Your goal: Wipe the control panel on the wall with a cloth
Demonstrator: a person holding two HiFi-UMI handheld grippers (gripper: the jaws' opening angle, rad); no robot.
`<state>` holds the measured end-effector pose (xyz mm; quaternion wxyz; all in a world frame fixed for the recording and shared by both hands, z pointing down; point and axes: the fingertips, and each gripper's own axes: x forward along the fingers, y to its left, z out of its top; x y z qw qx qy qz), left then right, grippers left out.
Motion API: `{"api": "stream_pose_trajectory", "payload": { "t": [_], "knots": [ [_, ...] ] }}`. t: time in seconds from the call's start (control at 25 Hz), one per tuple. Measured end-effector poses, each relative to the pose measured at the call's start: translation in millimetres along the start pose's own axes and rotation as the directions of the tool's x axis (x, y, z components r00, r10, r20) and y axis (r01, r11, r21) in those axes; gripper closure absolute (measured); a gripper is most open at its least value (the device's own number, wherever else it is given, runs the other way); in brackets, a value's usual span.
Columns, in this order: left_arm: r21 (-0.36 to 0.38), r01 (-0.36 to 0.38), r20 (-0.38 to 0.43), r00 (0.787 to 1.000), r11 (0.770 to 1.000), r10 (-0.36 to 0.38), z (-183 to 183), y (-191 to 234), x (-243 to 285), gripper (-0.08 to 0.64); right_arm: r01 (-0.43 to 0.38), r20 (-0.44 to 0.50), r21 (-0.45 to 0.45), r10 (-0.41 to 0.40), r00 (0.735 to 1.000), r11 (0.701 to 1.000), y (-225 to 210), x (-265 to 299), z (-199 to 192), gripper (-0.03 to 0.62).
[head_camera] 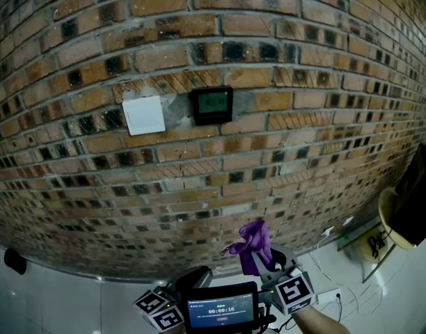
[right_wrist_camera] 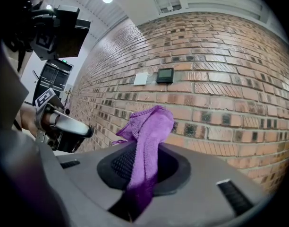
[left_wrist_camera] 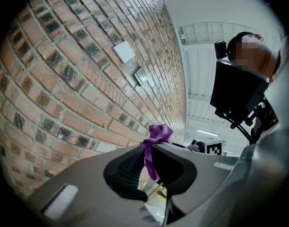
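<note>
Cloth [right_wrist_camera: 147, 126], one purple piece, sits pinched in our right fingers [right_wrist_camera: 121, 164], bunching toward twelve o'clock; our left fingers [left_wrist_camera: 128, 167] nearly closed, empty; one control panel [head_camera: 212, 105].

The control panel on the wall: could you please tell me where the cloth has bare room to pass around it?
Bare brick lies open above, below and right of the control panel. Left is tight: the white plate sits close beside it. The purple cloth hangs well below both.

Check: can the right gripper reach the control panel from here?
Probably yes: only bare brick wall separates the right gripper, shut on the cloth, from the control panel above.
</note>
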<state>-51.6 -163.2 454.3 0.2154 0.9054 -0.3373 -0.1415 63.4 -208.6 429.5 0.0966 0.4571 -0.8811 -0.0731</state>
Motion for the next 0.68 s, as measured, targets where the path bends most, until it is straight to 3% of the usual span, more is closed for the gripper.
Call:
{"api": "stream_pose_trajectory", "payload": {
  "t": [0.68],
  "knots": [
    [0.001,-0.004,0.001,1.000,1.000,0.004,0.0,1.3,-1.0,0.520,-0.012,-0.017,0.001,0.012,1.000,1.000,3.5,1.9,-0.1,0.511]
  ]
}}
